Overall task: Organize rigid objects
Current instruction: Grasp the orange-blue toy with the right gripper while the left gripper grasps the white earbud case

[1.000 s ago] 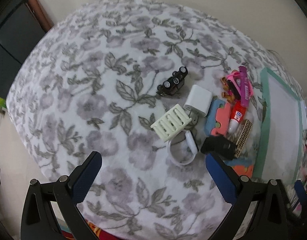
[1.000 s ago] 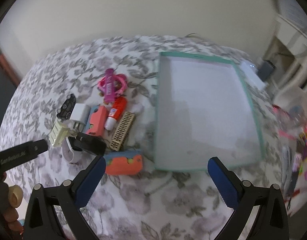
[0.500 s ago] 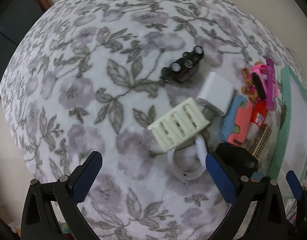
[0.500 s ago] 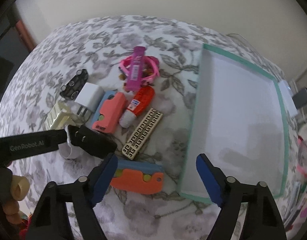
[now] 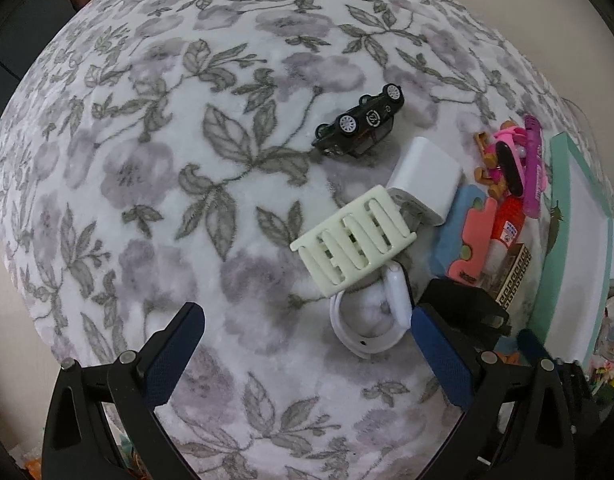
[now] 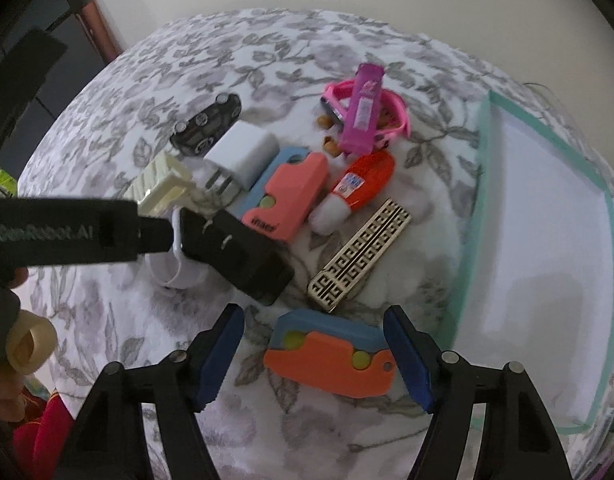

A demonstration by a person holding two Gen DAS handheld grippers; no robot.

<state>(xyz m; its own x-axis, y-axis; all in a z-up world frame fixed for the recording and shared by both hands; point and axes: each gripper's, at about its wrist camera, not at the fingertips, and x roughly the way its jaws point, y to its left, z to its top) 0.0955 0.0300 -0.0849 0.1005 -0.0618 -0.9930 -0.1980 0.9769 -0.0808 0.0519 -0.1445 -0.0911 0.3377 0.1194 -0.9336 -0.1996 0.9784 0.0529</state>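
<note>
A pile of small objects lies on the floral cloth. In the left wrist view: a black toy car [image 5: 359, 120], a white charger [image 5: 425, 178], a cream slatted clip [image 5: 353, 246], a white ring band [image 5: 369, 320], a black block [image 5: 463, 308]. My left gripper [image 5: 305, 354] is open, low over the cloth just before the ring. In the right wrist view my right gripper [image 6: 315, 354] is open around an orange and blue toy [image 6: 331, 352], one finger on each side. Beyond it lie a gold patterned bar [image 6: 361, 254], a salmon toy [image 6: 289, 196] and a red glue tube [image 6: 357, 188].
A teal-rimmed white tray [image 6: 471, 216] stands right of the pile, seen also in the left wrist view [image 5: 547, 264]. Pink items [image 6: 365, 114] lie at the back. The left gripper's body [image 6: 67, 230] reaches in from the left. A wall rises behind the table.
Both grippers have moved down and closer to the pile. The right gripper's fingers have narrowed and now flank the orange and blue toy. The left gripper stays wide open.
</note>
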